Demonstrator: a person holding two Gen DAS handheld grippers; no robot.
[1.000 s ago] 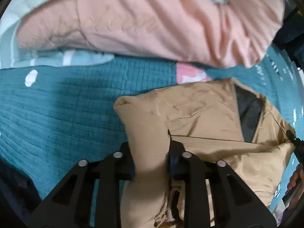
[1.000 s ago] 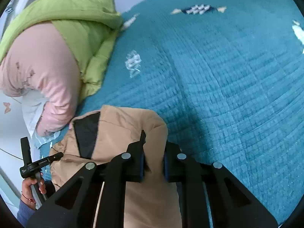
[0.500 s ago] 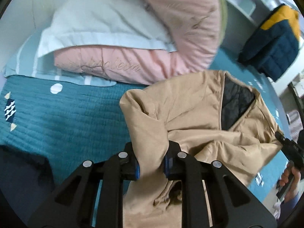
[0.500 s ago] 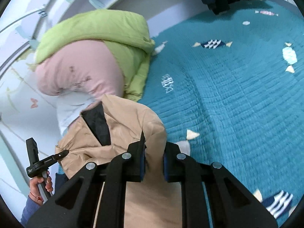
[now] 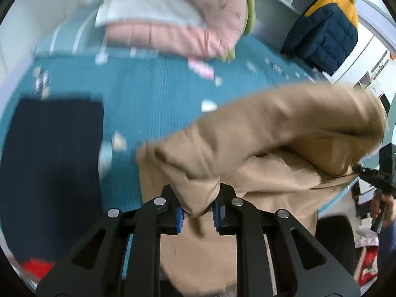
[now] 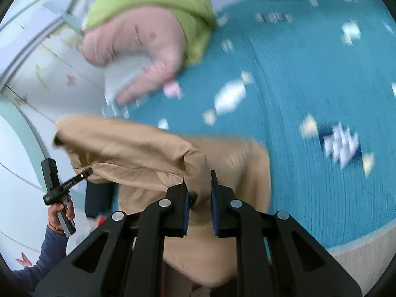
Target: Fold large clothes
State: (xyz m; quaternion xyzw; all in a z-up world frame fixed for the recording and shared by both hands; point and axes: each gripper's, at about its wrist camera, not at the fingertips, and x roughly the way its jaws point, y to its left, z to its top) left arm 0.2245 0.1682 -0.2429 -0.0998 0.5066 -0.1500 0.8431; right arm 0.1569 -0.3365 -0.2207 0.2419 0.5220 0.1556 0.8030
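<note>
A large tan jacket [image 5: 284, 133] hangs lifted above the teal quilted bed [image 5: 153, 94], stretched between both grippers. My left gripper [image 5: 197, 206] is shut on a bunch of its fabric. My right gripper [image 6: 199, 198] is shut on the jacket [image 6: 138, 153] at its other end. The right gripper also shows at the right edge of the left wrist view [image 5: 376, 175], and the left gripper at the left of the right wrist view [image 6: 61, 185]. Both views are motion-blurred.
Pink and green bedding with a white pillow [image 5: 178, 19] is piled at the head of the bed [image 6: 309, 79]. A navy and yellow puffer jacket [image 5: 326, 29] hangs at the back right. A dark folded garment [image 5: 52, 153] lies on the bed's left.
Both grippers have raised the jacket off the bed and pulled it back toward the bed's edge. The jacket now hangs in the air, with its black lining out of sight.
</note>
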